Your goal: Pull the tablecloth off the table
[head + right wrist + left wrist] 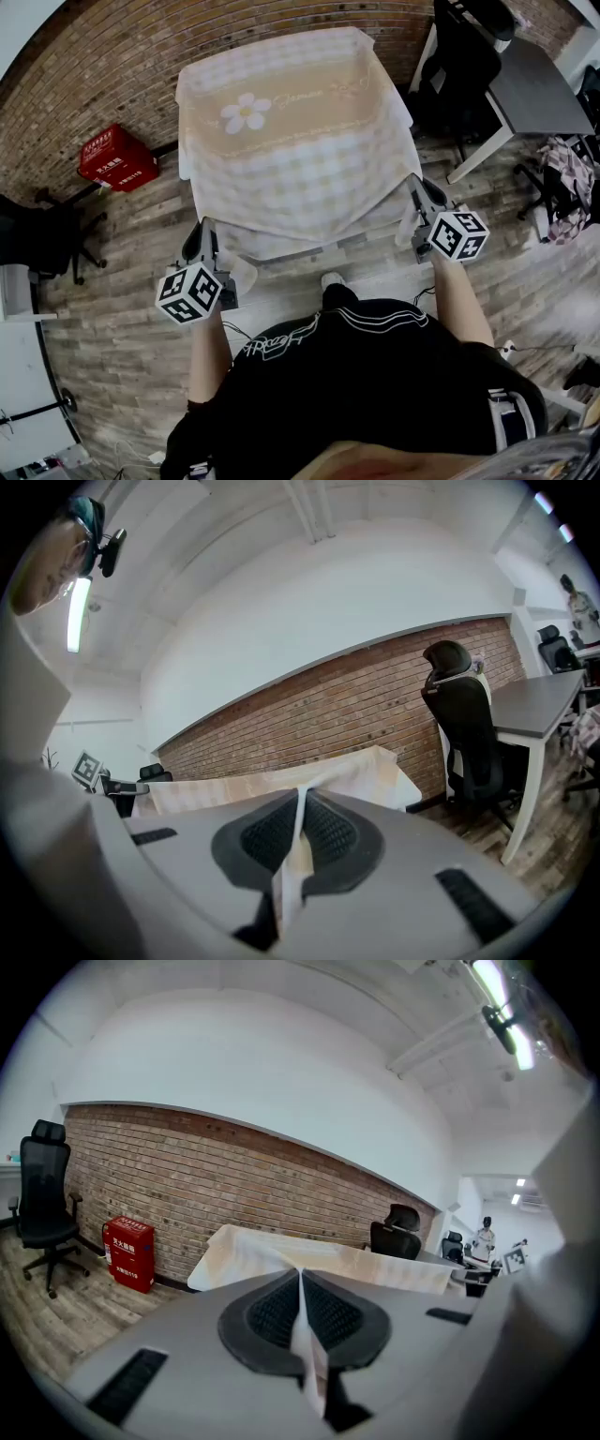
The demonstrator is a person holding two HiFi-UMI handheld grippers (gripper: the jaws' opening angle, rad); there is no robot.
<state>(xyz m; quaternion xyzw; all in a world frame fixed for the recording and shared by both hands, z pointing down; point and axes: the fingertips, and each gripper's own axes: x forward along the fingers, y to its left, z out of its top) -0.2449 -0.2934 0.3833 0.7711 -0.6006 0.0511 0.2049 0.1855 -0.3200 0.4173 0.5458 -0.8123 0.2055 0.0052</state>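
A pale checked tablecloth (295, 141) with a white flower print lies over the small table, its near edge drawn toward me and hanging free. My left gripper (204, 236) is shut on the cloth's near left corner; a thin fold of tablecloth (302, 1335) is pinched between its dark pads. At the near right corner my right gripper (419, 199) holds the other end, a strip of tablecloth (292, 860) clamped between its pads. The cloth stretches taut from both grippers back to the table (281, 1252).
A red box (116, 157) stands on the wooden floor by the brick wall, left of the table. Black office chairs (464, 66) and a grey desk (534, 89) are at the right. Another black chair (42, 239) sits at the far left.
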